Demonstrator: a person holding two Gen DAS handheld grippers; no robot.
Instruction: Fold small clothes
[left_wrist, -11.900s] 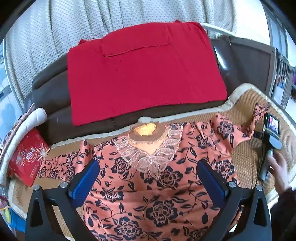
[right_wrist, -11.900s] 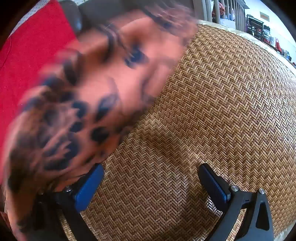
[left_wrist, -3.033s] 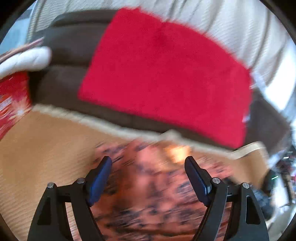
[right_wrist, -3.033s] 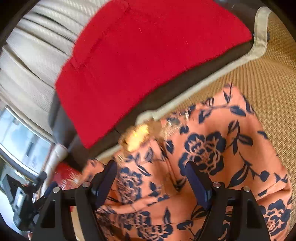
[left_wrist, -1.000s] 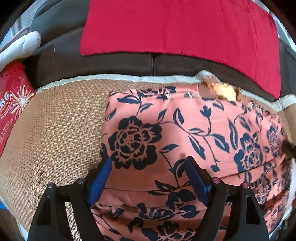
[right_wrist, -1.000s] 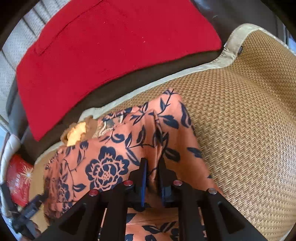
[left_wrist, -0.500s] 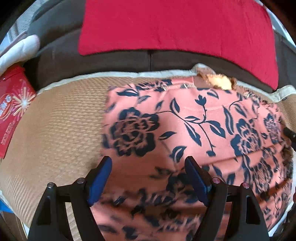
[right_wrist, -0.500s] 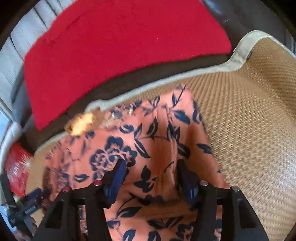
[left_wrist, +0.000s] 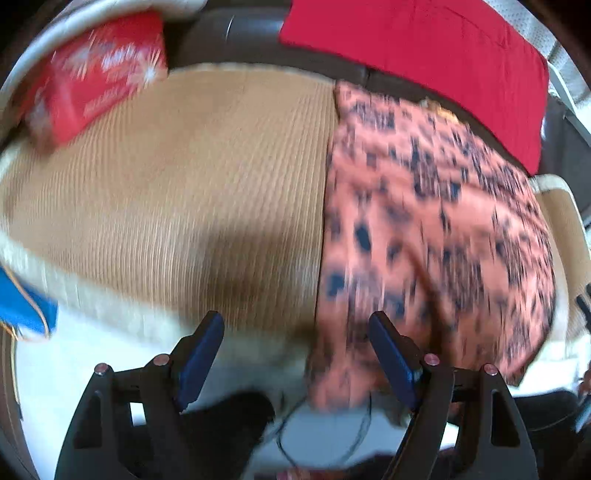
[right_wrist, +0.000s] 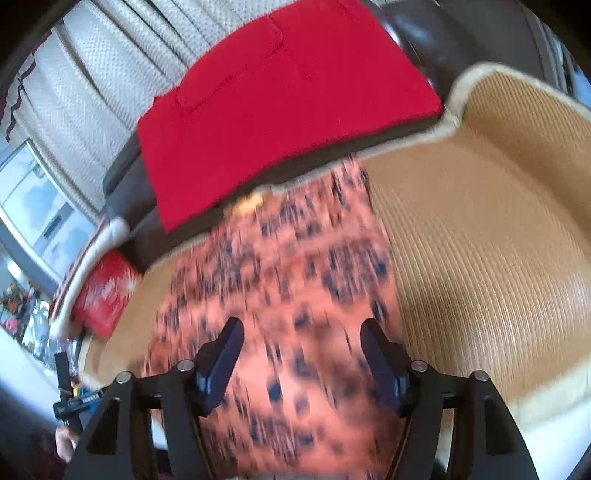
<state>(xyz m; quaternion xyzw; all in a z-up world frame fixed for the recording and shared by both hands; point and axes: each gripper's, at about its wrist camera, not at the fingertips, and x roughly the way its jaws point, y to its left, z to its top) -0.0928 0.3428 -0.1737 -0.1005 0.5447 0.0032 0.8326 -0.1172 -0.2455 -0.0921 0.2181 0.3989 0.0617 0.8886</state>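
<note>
The orange blouse with dark blue flowers (left_wrist: 424, 221) lies folded into a long strip on the woven mat (left_wrist: 184, 184); both views are blurred by motion. My left gripper (left_wrist: 295, 325) hangs over the mat's front edge at the blouse's lower left corner. Its jaws stand wide, close a little, and grip nothing. In the right wrist view the blouse (right_wrist: 288, 280) runs under my right gripper (right_wrist: 302, 326). Those jaws are opening, and the cloth lies below and between them without the pads pressing on it.
A red cloth (right_wrist: 280, 99) is spread over the dark sofa back behind the mat (right_wrist: 480, 258). A red printed box (left_wrist: 96, 74) sits at the mat's far left corner. Something blue (left_wrist: 22, 306) shows at the left. A hand (right_wrist: 64, 441) holds a black device at the lower left.
My right gripper has let go of the blouse fold, opened and drawn back. The left gripper has swung left, off the middle of the blouse to its left edge by the mat's front.
</note>
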